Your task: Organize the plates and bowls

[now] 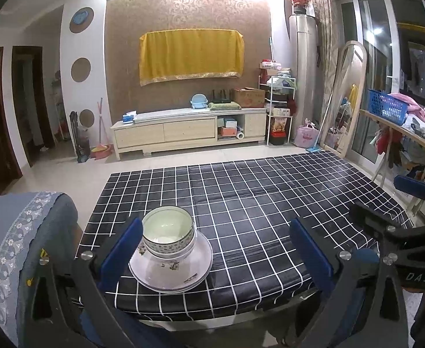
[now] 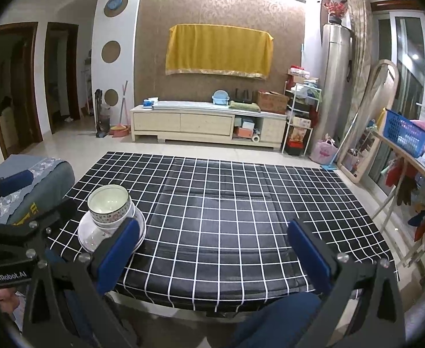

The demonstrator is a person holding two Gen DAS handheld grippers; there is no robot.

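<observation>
Closest in, the left gripper (image 1: 216, 245) hangs over the near edge of the table with its blue-padded fingers (image 1: 311, 246) spread wide apart, gripping nothing and touching nothing. Just ahead of its left finger, near that edge, sits the stack: white ceramic bowls with patterned sides (image 1: 168, 236) nested one inside another, upright, resting on white floral-printed plates (image 1: 171, 272). From the left wrist view the left finger overlaps the stack's edge, but whether pad and plate meet cannot be told. Over to the right gripper (image 2: 211, 245), and it is the same story: blue pads flung wide, nothing between them, only the black tablecloth with its white grid (image 2: 227, 208) under the gap. From here the stack lies off beyond its left finger, on the near left corner of the cloth, with the other gripper's black frame just beside it. Left of the table, a grey-blue cushion with a lace band (image 1: 23, 232). Far beyond both grippers, across the pale floor, stands a light wooden cabinet (image 2: 206, 124), and above it a yellow cloth (image 2: 218, 50) hangs on the brown patterned wall.
</observation>
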